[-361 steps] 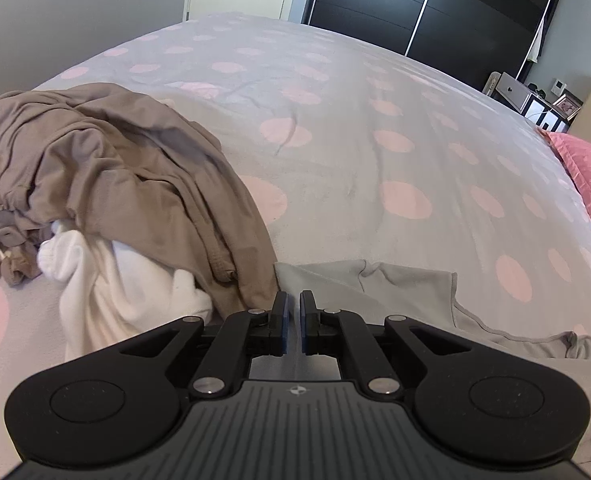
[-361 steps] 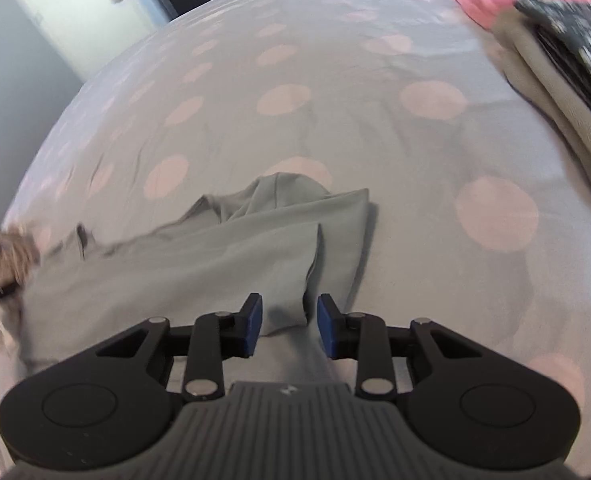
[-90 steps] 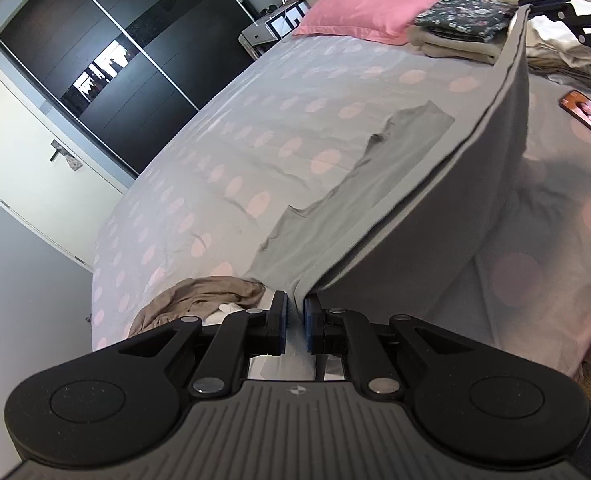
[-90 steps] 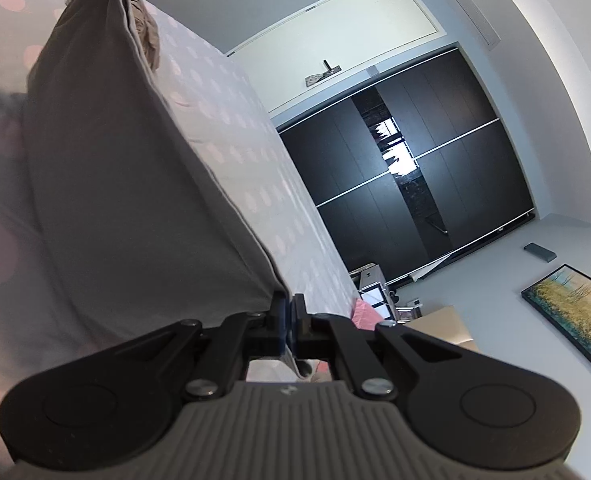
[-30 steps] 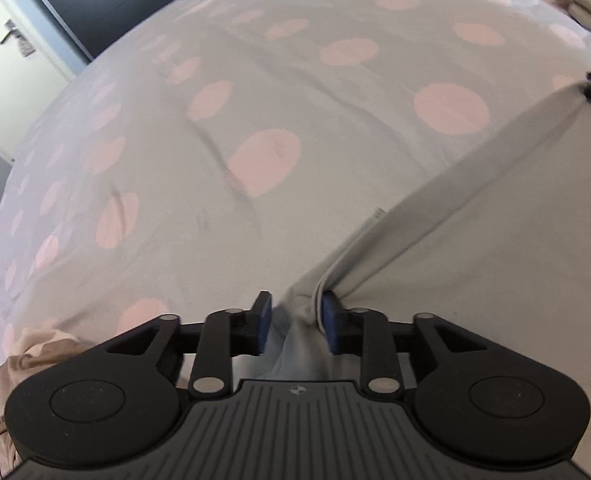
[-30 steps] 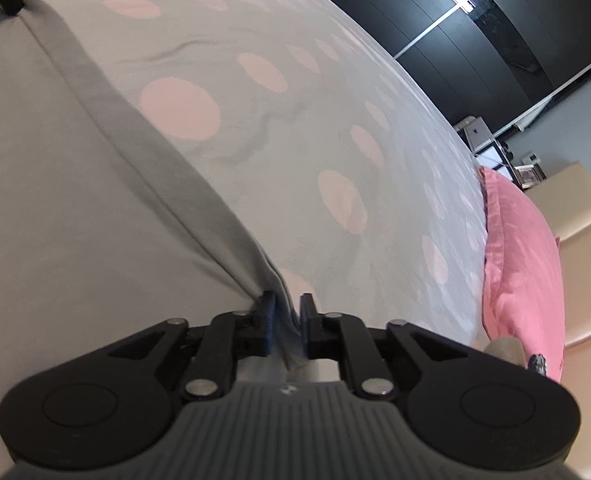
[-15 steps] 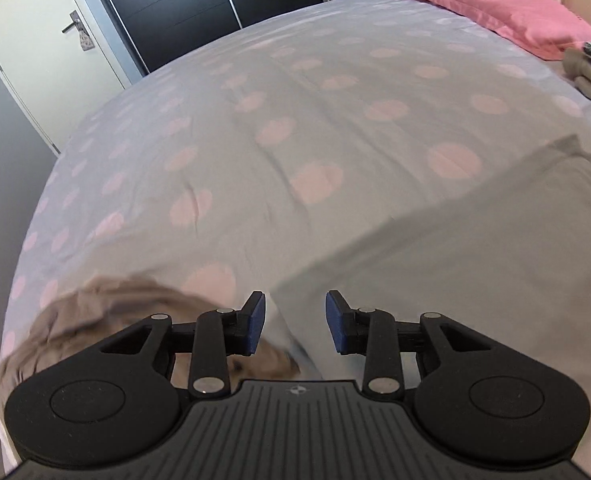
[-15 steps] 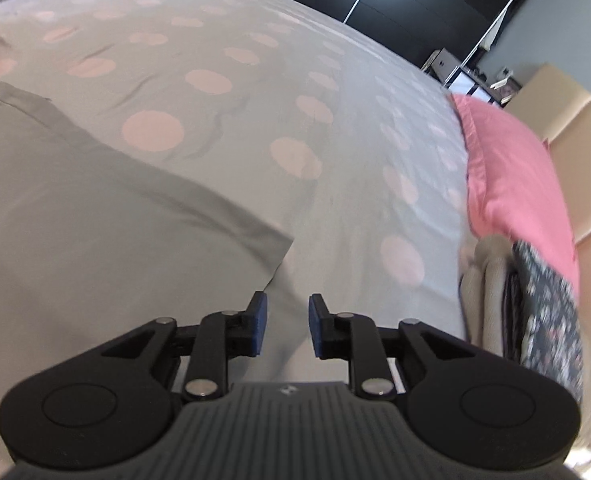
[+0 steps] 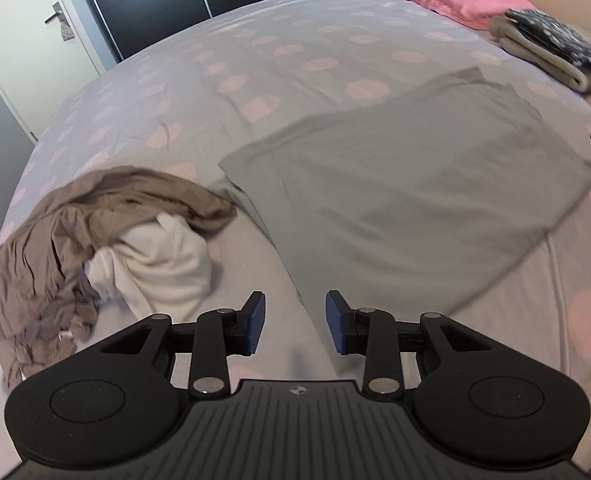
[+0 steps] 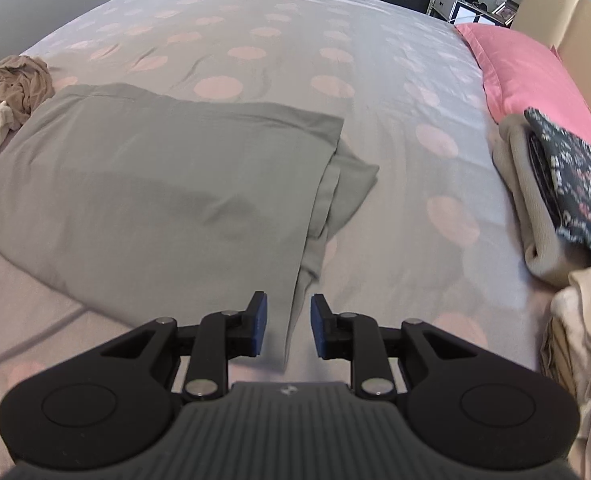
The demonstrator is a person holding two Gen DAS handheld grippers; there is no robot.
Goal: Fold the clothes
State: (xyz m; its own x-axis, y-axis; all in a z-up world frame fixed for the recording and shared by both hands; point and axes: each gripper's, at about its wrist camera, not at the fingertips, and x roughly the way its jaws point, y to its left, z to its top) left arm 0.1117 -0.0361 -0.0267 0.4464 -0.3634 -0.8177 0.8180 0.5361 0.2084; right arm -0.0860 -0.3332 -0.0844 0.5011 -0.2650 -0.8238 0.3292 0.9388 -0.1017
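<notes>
Left gripper (image 9: 294,328): jaws wide, empty. Right gripper (image 10: 288,330): jaws wide, empty. Grey shirt (image 9: 407,184) lies flat at 12 o'clock on the bed (image 9: 255,60).

No readable text, label, brand name or number shows in either view. The only mark is a small round emblem, at 6 o'clock, on each gripper's ribbed body, too small to make out.

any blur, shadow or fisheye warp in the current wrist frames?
Left wrist: grey garment sharp, folded stack at the right edge slightly smeared, strong barrel warp bowing the bed. Right wrist: soft shadow across the garment's middle, edges sharp, black vignette in the corners.
</notes>
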